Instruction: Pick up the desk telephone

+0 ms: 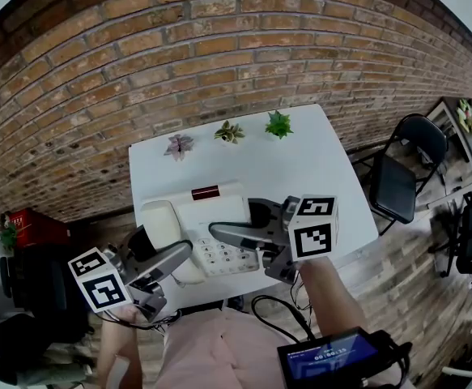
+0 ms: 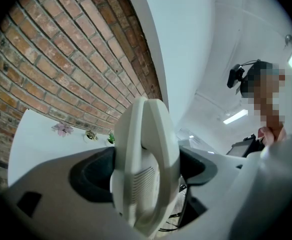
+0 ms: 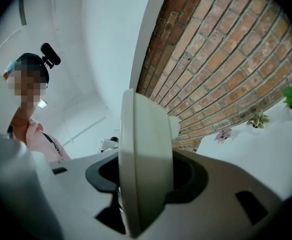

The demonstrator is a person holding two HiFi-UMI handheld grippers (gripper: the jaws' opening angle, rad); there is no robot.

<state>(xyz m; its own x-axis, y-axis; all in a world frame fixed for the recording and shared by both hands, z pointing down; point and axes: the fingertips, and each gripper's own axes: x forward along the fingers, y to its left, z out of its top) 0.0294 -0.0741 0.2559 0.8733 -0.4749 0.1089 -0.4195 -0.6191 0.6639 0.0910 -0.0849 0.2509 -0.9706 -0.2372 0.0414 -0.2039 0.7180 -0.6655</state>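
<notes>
Head view: a white desk telephone [image 1: 207, 233] is gripped from both sides over the near part of a white tabletop [image 1: 300, 168]. Three small potted plants [image 1: 229, 132] line the far edge, below a brick wall [image 1: 219, 39].
Left gripper view: the left claw [image 2: 146, 176] is spread wide and its pads are pressed on the telephone's handset [image 1: 161, 225] side.
Right gripper view: the right claw [image 3: 146, 184] is about half open and clamped on the opposite edge of the base.
Contact with tabletop: it is unclear whether the telephone rests on the surface or hangs just above it.
Handling: it is probably rigid, smooth plastic, fairly light and a little slippery. The handset likely lies loose in its cradle and could tip out if tilted.
Where to hold: grip the two sides of the base and keep it level. The claw on the left should span the handset to pin it down.
</notes>
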